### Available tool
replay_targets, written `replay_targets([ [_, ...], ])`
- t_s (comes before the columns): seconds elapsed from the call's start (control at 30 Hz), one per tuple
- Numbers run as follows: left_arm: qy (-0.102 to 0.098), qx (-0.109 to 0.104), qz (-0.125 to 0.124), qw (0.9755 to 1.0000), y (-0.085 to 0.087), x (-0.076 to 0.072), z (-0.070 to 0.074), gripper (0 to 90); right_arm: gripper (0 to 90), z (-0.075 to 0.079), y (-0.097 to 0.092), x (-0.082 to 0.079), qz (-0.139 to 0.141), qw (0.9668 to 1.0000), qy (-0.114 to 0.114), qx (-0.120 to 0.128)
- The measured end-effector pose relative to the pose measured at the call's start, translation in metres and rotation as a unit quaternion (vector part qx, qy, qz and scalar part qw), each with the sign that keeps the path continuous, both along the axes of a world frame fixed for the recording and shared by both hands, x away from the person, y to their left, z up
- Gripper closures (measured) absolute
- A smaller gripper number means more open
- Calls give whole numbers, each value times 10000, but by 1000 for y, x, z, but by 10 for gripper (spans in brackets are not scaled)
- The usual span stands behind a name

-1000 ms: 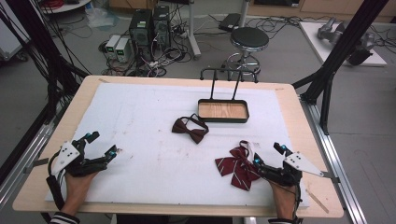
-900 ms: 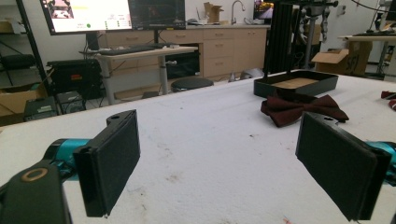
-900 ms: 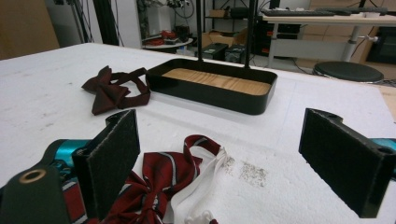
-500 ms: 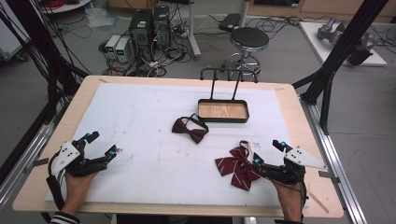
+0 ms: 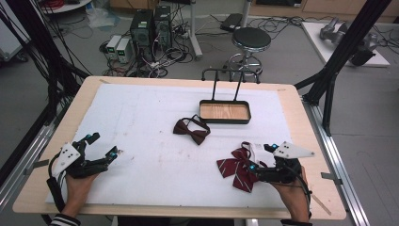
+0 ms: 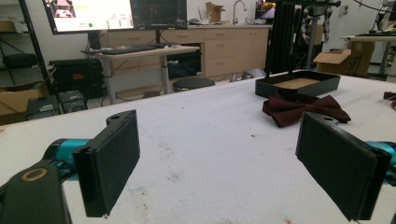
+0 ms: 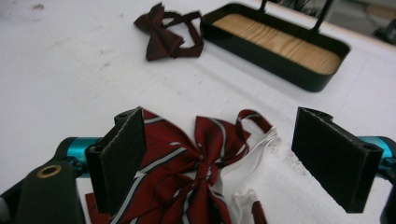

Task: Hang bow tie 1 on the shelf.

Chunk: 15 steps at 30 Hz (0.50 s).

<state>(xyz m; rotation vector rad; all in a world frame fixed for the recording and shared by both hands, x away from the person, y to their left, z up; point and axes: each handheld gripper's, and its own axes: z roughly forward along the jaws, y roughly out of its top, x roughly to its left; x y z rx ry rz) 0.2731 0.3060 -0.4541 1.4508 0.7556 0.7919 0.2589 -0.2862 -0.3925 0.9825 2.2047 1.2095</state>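
A striped dark-red bow tie (image 5: 238,166) with a white strap lies at the front right of the white mat. My right gripper (image 5: 260,157) stands open right beside it; in the right gripper view the striped bow tie (image 7: 196,168) lies between and just ahead of the wide-apart jaws of that gripper (image 7: 224,161). A plain maroon bow tie (image 5: 191,130) lies near the mat's middle, and it shows as the maroon bow tie (image 6: 303,108) in the left gripper view. My left gripper (image 5: 104,145) rests open at the front left, holding nothing (image 6: 233,163).
A black tray (image 5: 224,120) with a wooden floor and an upright wire handle stands behind the maroon tie. The white mat (image 5: 141,122) covers most of the wooden table (image 5: 37,179). A stool and computer gear stand on the floor beyond the far edge.
My right gripper has slid a little to the left, closer over the striped bow tie. The left gripper and both ties have stayed put.
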Motion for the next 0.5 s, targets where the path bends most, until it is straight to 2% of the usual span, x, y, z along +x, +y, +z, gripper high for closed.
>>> replay_targets([
  [0.07, 6, -6, -3, 10000, 0, 0, 0, 141, 184, 0, 3, 2, 99, 9998, 175, -51],
  [0.17, 2, -18, 5, 10000, 0, 0, 0, 141, 229, 1, 7, 5, 161, 9994, 238, -193],
  [0.27, 3, -5, 7, 10000, 0, 0, 0, 141, 264, 1, 11, 7, 257, 9988, 340, -223],
  [0.4, 5, -14, 9, 10000, 0, 0, 0, 141, 286, -1, 14, 10, 241, 9981, 460, -329],
  [0.43, 5, -13, 4, 10000, 0, 0, 0, 141, 328, -2, 15, 13, 221, 9974, 574, -377],
  [0.5, 21, -16, 7, 10000, 0, 0, 0, 141, 338, -2, 16, 15, 243, 9965, 671, -427],
])
